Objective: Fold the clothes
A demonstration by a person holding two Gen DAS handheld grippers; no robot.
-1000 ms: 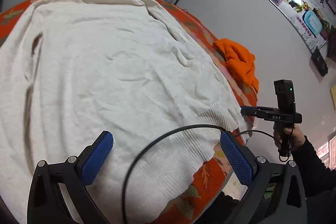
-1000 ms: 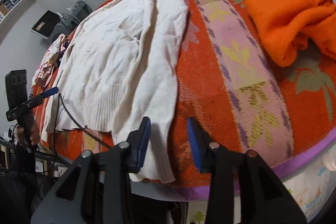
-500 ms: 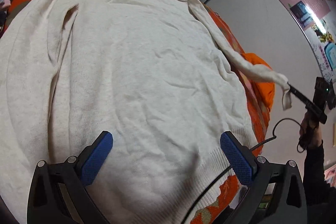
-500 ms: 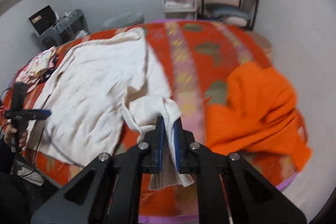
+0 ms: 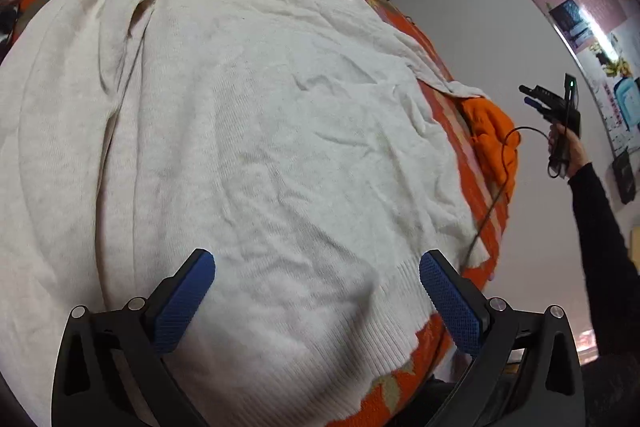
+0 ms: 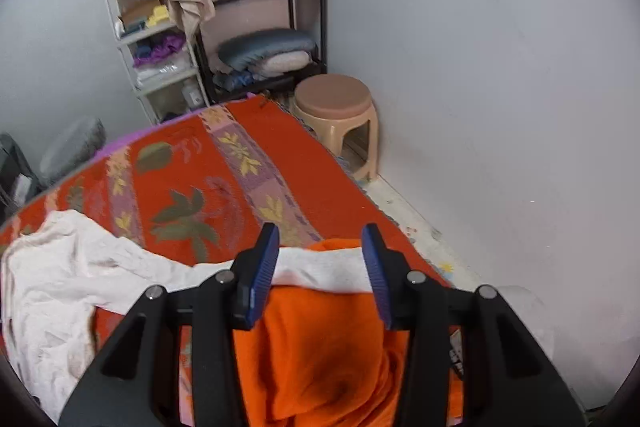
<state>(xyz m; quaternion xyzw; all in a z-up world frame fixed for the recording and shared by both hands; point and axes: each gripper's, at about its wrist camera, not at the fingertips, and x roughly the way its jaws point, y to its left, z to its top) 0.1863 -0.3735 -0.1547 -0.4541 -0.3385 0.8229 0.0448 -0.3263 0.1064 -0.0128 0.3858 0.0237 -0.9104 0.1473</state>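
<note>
Sweater (image 5: 248,131), cream knit, now lies spread flat and wrinkled over most of the orange bedspread (image 6: 224,187), its right sleeve (image 6: 324,269) drawn out sideways so the cuff rests across the orange garment (image 6: 320,343). Half a second ago the right gripper (image 6: 320,267) pinched that cuff in the air; now it stands wide and empty above it, so the sleeve looks laid out ready for folding. Left gripper (image 5: 316,291) hangs wide over the hem.
</note>
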